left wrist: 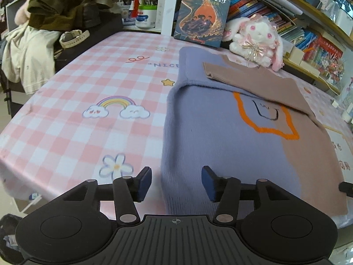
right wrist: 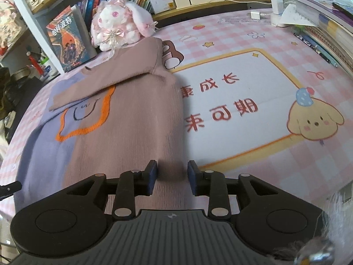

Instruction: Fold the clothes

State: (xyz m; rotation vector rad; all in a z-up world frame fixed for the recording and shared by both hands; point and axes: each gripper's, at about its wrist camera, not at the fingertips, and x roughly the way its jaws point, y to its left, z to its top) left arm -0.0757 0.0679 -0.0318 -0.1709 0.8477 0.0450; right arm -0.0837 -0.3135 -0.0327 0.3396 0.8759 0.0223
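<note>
A knitted sweater point(left wrist: 220, 154) point(right wrist: 123, 121), half lavender and half dusty pink with an orange outline on its chest, lies flat on the pink checked tablecloth point(left wrist: 77, 132) point(right wrist: 308, 165). Both sleeves are folded across the chest. My left gripper point(left wrist: 176, 183) stands open over the lavender near-left edge; the pads are well apart and press on nothing. At the sweater's pink near-right edge, my right gripper point(right wrist: 172, 177) is open with a narrower gap. Cloth shows between its pads but is not pinched.
A white and pink plush rabbit point(left wrist: 256, 42) point(right wrist: 119, 24) and an upright book point(left wrist: 203, 15) stand just beyond the sweater. Bookshelves run behind. A pile of clothes point(left wrist: 28, 55) hangs at the left. Stacked books point(right wrist: 326, 26) and a charger point(right wrist: 256, 15) sit far right.
</note>
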